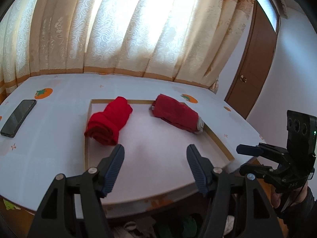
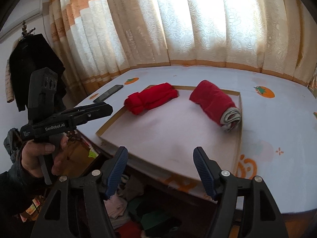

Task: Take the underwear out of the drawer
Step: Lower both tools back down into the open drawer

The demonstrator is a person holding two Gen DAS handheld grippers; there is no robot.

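Two rolled red pieces of underwear lie on a white board [image 1: 156, 132] on the tabletop: a bright red roll [image 1: 109, 122] [image 2: 152, 99] and a darker red roll [image 1: 176, 113] [image 2: 214, 101] with a grey-white end. My left gripper [image 1: 156, 147] hovers open over the board's near edge, with nothing between its blue pads. My right gripper [image 2: 160, 150] is likewise open and empty at the table's front edge. Each gripper shows in the other's view, the right gripper [image 1: 240, 159] and the left gripper [image 2: 108, 109], held in a person's hand. Below the table edge the open drawer [image 2: 128, 204] holds jumbled clothes.
A dark phone [image 1: 18, 118] [image 2: 109, 95] lies on the tablecloth [image 2: 277, 123] left of the board. Patterned curtains [image 1: 118, 29] hang right behind the table. A brown door [image 1: 255, 59] is at the right, a black jacket [image 2: 33, 63] hangs at the left.
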